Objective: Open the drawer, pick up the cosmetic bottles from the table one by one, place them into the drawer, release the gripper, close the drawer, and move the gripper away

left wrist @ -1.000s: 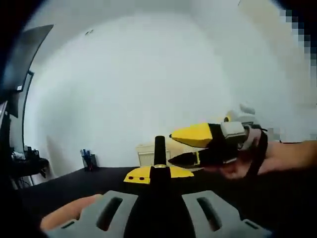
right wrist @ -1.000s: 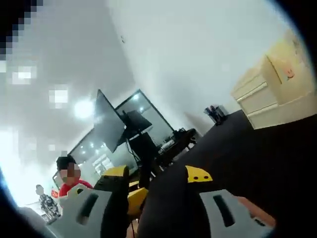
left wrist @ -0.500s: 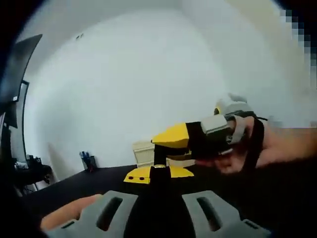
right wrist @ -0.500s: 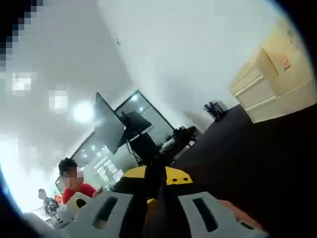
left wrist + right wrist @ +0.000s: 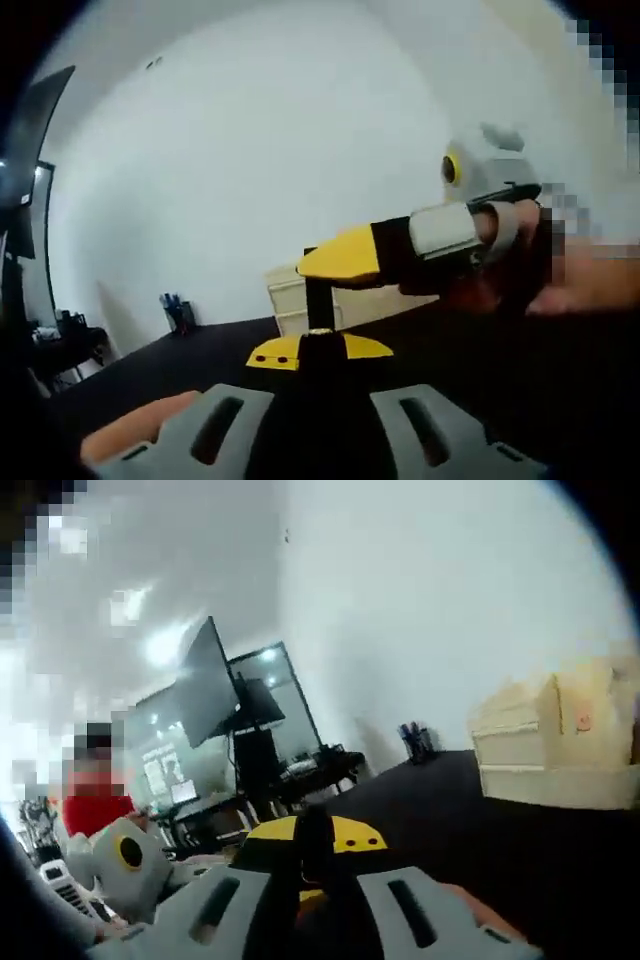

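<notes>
— Start with the left gripper view. What are your tongs doing there?

— My left gripper (image 5: 320, 348) has its jaws pressed together, yellow tips meeting, nothing between them. I judge I'm carrying it idle above the black table (image 5: 200, 345). Ahead of the tips and to their right, my right gripper (image 5: 345, 255) crosses in, held in my hand (image 5: 520, 285); its yellow tips read as one closed wedge. Beyond both stands the drawer unit (image 5: 295, 300), pale wood, fronts flush, so I take it as not yet opened. A dark pen holder (image 5: 178, 318) sits left of it.

— And the right gripper view?

— There the right gripper (image 5: 312, 838) is also narrowed to nothing and carries nothing. The drawer unit (image 5: 545, 745) lies well to the right of the tips, on the table (image 5: 440, 810); I'd have to swing toward it. Behind the tips stands a dark screen (image 5: 215, 695) on a stand, and a person in red (image 5: 95, 805) is to the left.

— The cosmetic bottles? Any writing?

— I can't pick out a bottle. A small reddish mark on the unit's side is too blurred to read.
</notes>
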`<state>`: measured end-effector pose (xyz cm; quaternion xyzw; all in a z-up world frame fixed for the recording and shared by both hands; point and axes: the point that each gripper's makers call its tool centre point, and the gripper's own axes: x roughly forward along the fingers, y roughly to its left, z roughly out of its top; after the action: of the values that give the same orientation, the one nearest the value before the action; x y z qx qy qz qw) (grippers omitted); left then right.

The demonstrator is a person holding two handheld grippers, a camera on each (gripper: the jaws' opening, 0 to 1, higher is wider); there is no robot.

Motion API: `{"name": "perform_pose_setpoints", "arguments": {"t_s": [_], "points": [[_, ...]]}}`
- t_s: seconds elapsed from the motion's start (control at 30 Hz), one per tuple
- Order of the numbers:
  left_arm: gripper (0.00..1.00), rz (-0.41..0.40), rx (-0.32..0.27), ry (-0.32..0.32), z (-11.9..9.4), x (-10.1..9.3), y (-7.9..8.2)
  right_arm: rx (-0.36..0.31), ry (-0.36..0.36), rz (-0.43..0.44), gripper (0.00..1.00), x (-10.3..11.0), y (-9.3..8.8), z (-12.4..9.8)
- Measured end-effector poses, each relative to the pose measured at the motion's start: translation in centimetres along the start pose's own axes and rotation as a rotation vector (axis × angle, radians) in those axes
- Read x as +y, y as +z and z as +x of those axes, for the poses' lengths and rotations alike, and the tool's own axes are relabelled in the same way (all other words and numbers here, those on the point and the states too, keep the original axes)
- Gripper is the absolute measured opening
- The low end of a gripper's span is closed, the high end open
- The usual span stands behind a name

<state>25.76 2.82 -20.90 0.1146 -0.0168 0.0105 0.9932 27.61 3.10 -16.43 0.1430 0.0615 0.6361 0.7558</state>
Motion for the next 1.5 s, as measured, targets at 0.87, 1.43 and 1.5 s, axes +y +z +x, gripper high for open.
{"name": "perform_pose_setpoints", "arguments": {"t_s": [0.87,1.43,1.5], "points": [[0.12,-0.1,0.04,-0.033,-0.1,0.9,0.2,0.039,0.04,-0.211,0.07,2.3,-1.1,0.3],[0.06,-0.131,0.059,-0.03,-0.2,1.2,0.2,0.014,0.051,-0.261,0.08,2.5,-0.9,0.3],[0.06,-0.13,0.06,-0.032,-0.2,1.2,0.2,0.012,0.052,-0.267,0.08,2.5,-0.8,0.3]]}}
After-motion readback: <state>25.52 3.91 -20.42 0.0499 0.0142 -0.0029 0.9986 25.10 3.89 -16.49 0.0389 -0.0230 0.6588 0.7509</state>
